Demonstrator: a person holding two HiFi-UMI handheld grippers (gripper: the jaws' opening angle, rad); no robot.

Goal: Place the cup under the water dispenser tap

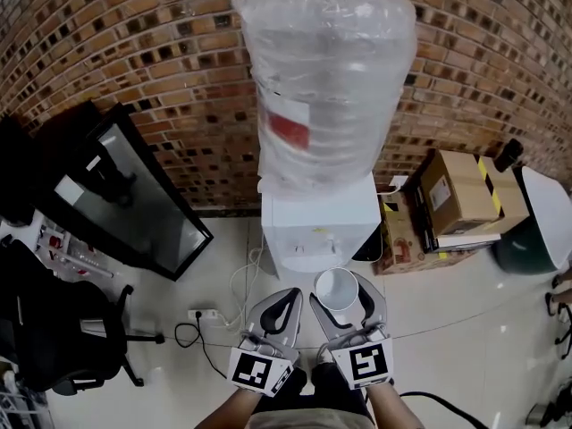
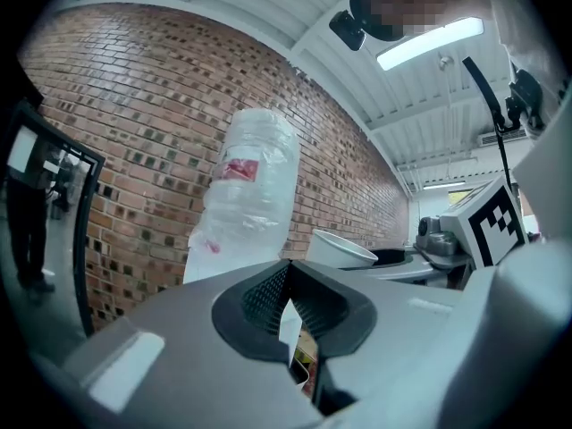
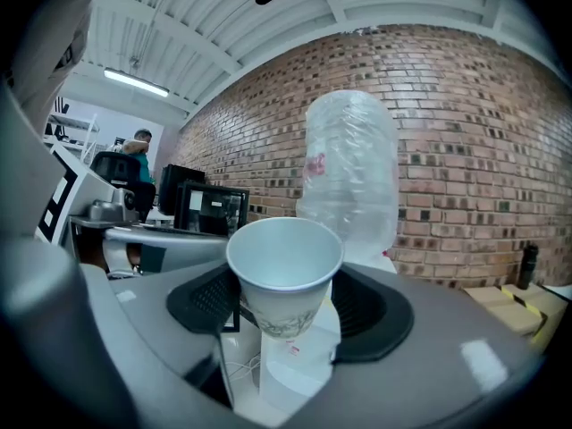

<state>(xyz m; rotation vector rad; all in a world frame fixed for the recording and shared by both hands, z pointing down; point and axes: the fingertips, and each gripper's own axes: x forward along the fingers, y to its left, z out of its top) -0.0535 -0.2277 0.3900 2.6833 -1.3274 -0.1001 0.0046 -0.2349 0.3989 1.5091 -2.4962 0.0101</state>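
A white paper cup [image 1: 337, 289] stands upright between the jaws of my right gripper [image 1: 340, 287], which is shut on it. In the right gripper view the cup [image 3: 284, 275] has a faint print low on its side, and the pads [image 3: 214, 298] press on its flanks. The white water dispenser [image 1: 318, 224] stands just beyond, with its tap [image 1: 332, 242] a little ahead of the cup. On top of it is a big plastic-wrapped bottle [image 1: 326, 79]. My left gripper [image 1: 283, 297] hangs beside the cup, shut and empty, and its view shows the cup's rim [image 2: 340, 248] at the right.
A brick wall [image 1: 134, 52] stands behind the dispenser. A black monitor [image 1: 125, 195] leans at the left above an office chair [image 1: 54, 329]. A power strip with cables [image 1: 207, 315] lies on the floor. Cardboard boxes [image 1: 456, 195] and a green bin [image 1: 523, 239] are at the right.
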